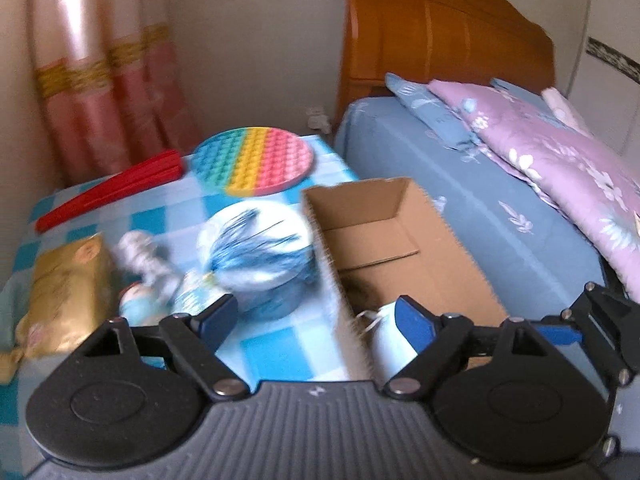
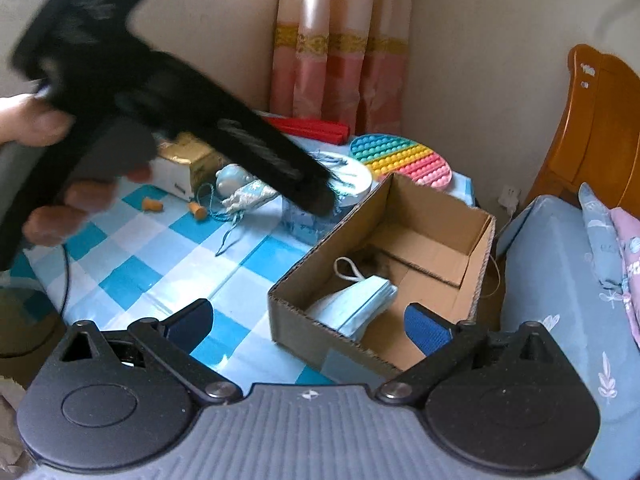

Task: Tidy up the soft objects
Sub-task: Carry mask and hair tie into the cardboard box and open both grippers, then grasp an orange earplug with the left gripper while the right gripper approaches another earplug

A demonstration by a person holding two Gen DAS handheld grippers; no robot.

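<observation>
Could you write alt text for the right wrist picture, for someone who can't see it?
An open cardboard box holding blue face masks sits on a blue checked table, seen past the right tongs, which are open and empty. The left tongs, blurred, reach toward a round tin; a rainbow pop toy lies behind.

One cardboard box (image 2: 440, 240) on the checked counter (image 2: 160, 248), and inside it one stack of pale blue face masks (image 2: 356, 304), too tightly packed to count singly. Around it: one rainbow pop-it mat (image 2: 400, 160), one red folded fan (image 2: 308, 126), one gold packet (image 2: 188, 160), one round white tin with blue tassels (image 2: 348, 178), one small blue figurine (image 2: 232, 176), one lace sachet (image 2: 248, 196) and two orange earplugs (image 2: 152, 205). Two tools in play, left (image 1: 316, 320) and right (image 2: 308, 320), both with fingers spread, plus one bed (image 1: 460, 184) carrying three pillows that show.
</observation>
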